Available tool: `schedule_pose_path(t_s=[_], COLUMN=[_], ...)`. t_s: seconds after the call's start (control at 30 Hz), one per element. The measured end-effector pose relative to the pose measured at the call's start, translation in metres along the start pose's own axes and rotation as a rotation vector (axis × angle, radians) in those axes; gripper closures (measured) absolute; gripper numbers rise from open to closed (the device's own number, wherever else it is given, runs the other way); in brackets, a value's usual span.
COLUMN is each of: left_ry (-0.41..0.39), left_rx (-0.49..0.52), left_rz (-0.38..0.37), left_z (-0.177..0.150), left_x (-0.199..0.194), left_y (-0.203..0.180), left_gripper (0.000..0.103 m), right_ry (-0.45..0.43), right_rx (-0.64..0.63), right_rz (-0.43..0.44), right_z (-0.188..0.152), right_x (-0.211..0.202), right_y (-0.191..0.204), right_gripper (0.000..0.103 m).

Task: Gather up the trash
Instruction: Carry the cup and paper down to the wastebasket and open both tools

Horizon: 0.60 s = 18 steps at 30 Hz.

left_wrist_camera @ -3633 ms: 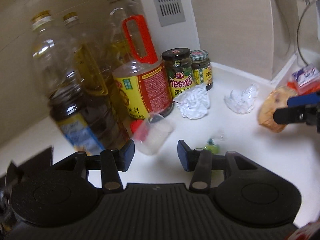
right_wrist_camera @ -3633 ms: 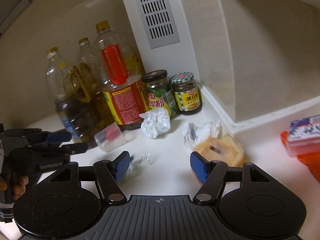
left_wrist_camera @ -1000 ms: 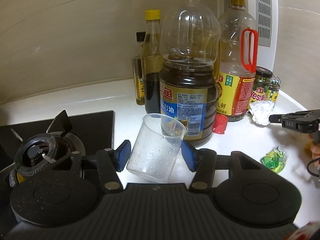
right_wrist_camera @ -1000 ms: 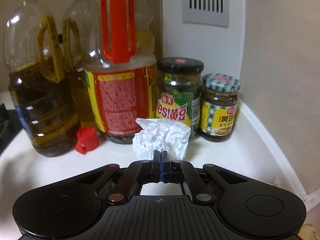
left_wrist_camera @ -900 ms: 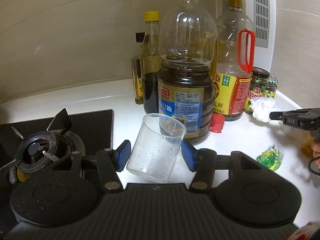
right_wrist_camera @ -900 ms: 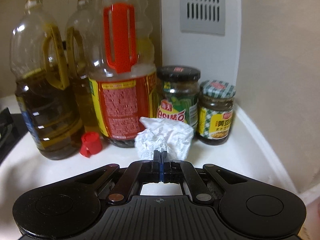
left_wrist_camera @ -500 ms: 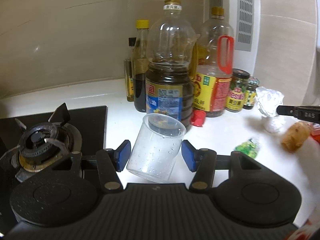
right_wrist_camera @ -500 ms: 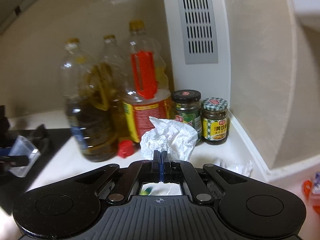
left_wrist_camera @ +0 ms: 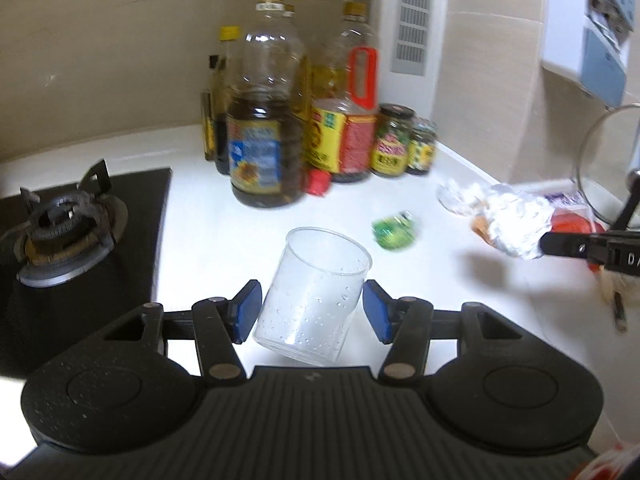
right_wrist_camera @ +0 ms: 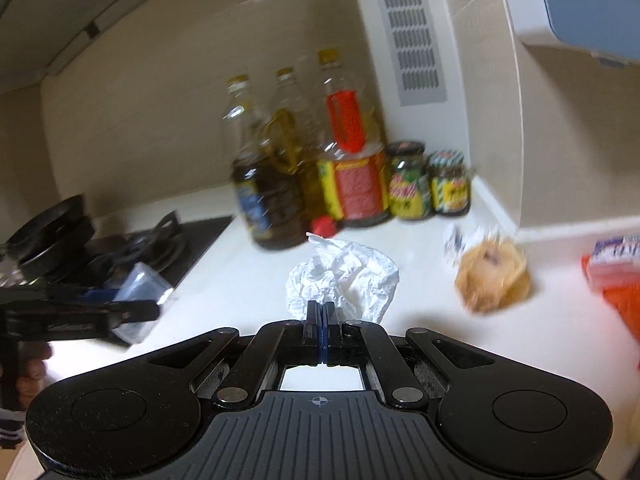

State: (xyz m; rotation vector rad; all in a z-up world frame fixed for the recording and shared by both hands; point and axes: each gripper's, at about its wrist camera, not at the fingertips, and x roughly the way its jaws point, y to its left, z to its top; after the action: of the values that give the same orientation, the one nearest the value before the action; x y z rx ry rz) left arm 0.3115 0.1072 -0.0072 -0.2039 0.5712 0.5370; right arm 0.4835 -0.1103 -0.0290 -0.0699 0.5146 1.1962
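Both grippers pulled back, holding clear cup (left_wrist_camera: 316, 292) and crumpled tissue (right_wrist_camera: 344, 280).

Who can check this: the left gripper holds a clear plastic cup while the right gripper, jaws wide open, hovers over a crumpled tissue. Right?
Not quite. The right gripper is shut on the crumpled tissue, as the right wrist view shows. The left gripper does hold the clear plastic cup.

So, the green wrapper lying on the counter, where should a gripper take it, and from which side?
Probably from above, pinching the raised crumpled middle of the green wrapper. It lies low and loose on the white counter, with open space around it, so a side approach would likely push it away.
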Motion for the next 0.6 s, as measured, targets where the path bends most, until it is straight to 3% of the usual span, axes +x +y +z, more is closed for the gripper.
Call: schedule_pose_path(t_s=[0.3, 0.6], left_ry=[0.102, 0.253], left_rx=[-0.025, 0.016], left_rz=[-0.016, -0.112], left_z=[-0.064, -0.116], left_x=[-0.03, -0.013], left_y=[-0.034, -0.039], left_gripper=[0.05, 0.05], right_ry=[0.167, 0.319], right_rx=[0.015, 0.089], right_rz=[0.095, 0.043], right_z=[-0.069, -0.131], right_x=[-0.03, -0.024], right_y=[0.02, 0.037], right_gripper=[0.103, 0.103])
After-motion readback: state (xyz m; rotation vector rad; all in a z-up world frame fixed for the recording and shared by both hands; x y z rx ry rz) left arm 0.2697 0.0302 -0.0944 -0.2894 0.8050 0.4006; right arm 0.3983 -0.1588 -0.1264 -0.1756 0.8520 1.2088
